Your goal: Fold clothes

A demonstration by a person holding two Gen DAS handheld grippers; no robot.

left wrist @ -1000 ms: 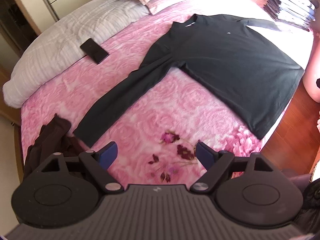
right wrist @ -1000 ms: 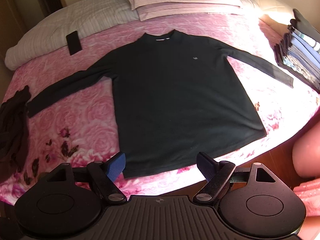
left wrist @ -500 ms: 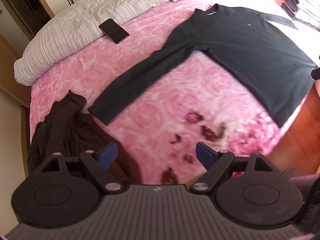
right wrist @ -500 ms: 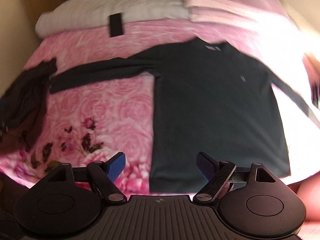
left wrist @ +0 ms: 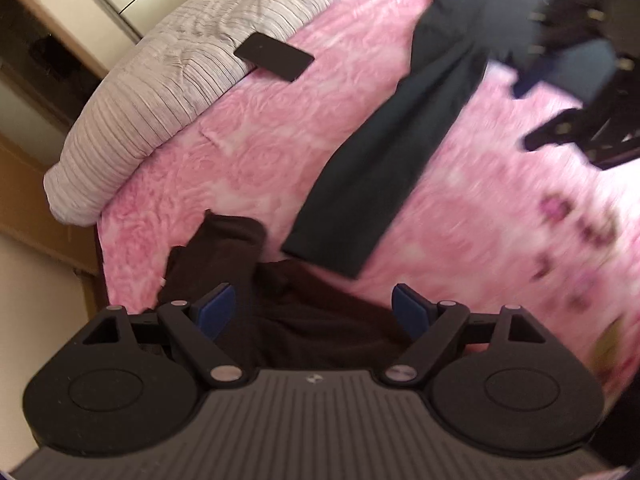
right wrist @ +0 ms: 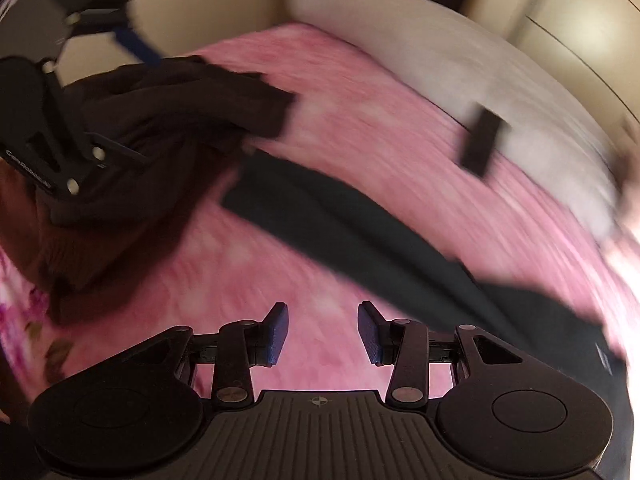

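Note:
A black long-sleeve shirt point(left wrist: 380, 168) lies flat on the pink bedspread point(left wrist: 248, 152), its sleeve stretched toward a crumpled dark brown garment point(left wrist: 316, 320). My left gripper point(left wrist: 312, 308) is open and hangs just over the brown garment, with nothing pressed between its pads. In the right wrist view the same sleeve point(right wrist: 360, 232) runs across the frame and the brown garment point(right wrist: 160, 120) lies at the upper left. My right gripper point(right wrist: 322, 332) is over bare bedspread near the sleeve's cuff. Its jaws are closing, about half shut, with nothing between them.
A black phone point(left wrist: 274, 57) rests on the edge of a striped grey duvet point(left wrist: 160, 88) at the bed's far side. A wardrobe point(right wrist: 580, 32) stands behind it. The bed's edge and a wooden floor lie left of the brown garment.
Both grippers have swept left across the bed, from the shirt's body to its sleeve end and the brown garment. The right gripper has rolled and its jaws have narrowed.

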